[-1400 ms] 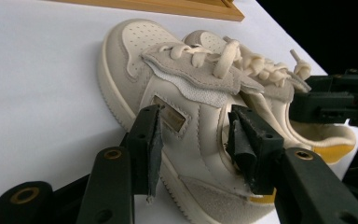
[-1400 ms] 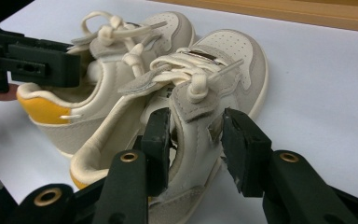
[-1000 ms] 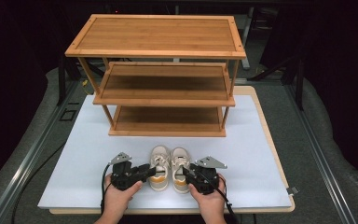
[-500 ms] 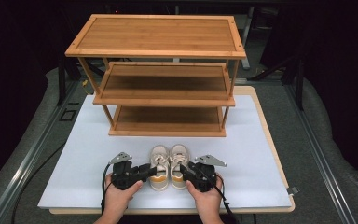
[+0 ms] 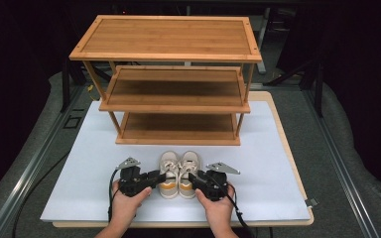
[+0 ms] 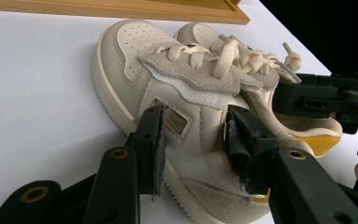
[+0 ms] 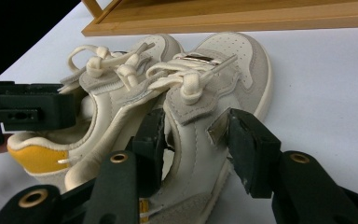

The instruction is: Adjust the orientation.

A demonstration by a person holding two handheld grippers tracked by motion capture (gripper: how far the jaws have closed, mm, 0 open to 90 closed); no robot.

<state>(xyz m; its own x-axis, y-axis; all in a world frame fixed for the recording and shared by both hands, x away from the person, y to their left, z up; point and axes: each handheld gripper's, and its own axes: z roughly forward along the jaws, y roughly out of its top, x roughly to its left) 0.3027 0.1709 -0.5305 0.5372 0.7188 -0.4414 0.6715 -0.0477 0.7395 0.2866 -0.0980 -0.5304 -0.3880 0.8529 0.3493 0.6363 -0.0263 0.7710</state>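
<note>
A three-tier rectangular shoe rack of warm brown slatted wood point(image 5: 164, 44) stands on a white rectangular sheet point(image 5: 79, 163), set toward the sheet's far edge, and the sheet lies on a pale wooden tabletop point(image 5: 291, 148) whose rim shows to the right of the rack. In the two gripper views the rack's lowest board point(image 6: 121, 9) point(image 7: 242, 16) runs along the top, above the white sheet point(image 6: 37, 93) point(image 7: 326, 93). Grey carpeted floor point(image 5: 349, 163) lies on both sides of the rack, with a long metal rail point(image 5: 34, 158) to its left and dark stands point(image 5: 317, 84) at its right.
</note>
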